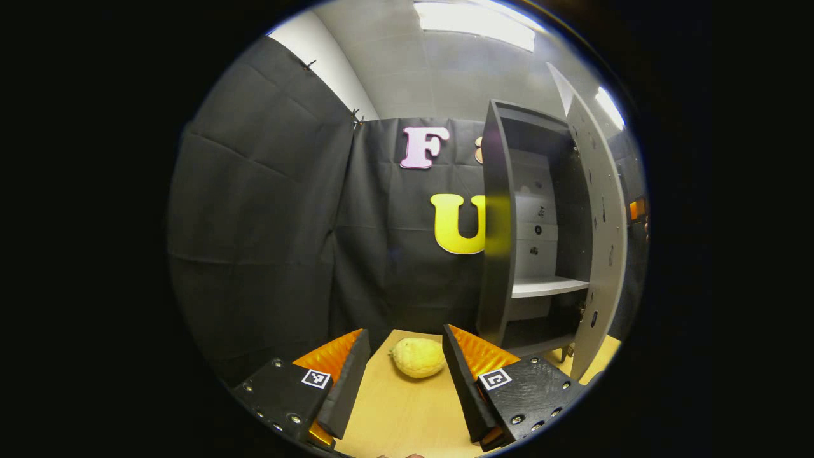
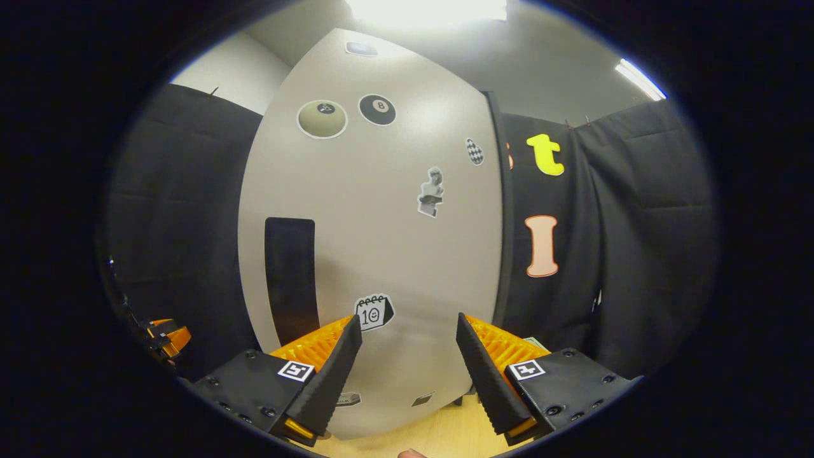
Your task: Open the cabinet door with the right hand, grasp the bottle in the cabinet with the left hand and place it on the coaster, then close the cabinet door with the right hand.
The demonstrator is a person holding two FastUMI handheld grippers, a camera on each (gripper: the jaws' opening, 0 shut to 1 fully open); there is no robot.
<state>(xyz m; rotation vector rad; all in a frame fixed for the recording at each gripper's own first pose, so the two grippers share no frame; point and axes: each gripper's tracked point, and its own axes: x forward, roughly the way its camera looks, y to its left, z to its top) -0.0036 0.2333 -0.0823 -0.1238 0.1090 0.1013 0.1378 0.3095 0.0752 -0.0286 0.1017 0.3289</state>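
Observation:
The dark grey cabinet (image 1: 497, 222) stands on the table with its door (image 1: 601, 242) swung open to the right. Inside it a white shelf (image 1: 548, 286) is bare. My left gripper (image 1: 406, 331) is open, low over the table and to the left of the cabinet, nothing between its fingers. In the right gripper view the pale outer face of the door (image 2: 381, 222) with its black handle (image 2: 291, 280) stands close in front of me. My right gripper (image 2: 407, 318) is open just short of the door's lower part, right of the handle.
A yellow lemon-like fruit (image 1: 417, 357) lies on the wooden table (image 1: 407, 413) ahead of the left gripper. The other gripper (image 2: 162, 337) shows at the far left, past the door's edge. Black cloth walls close in behind the cabinet and on both sides.

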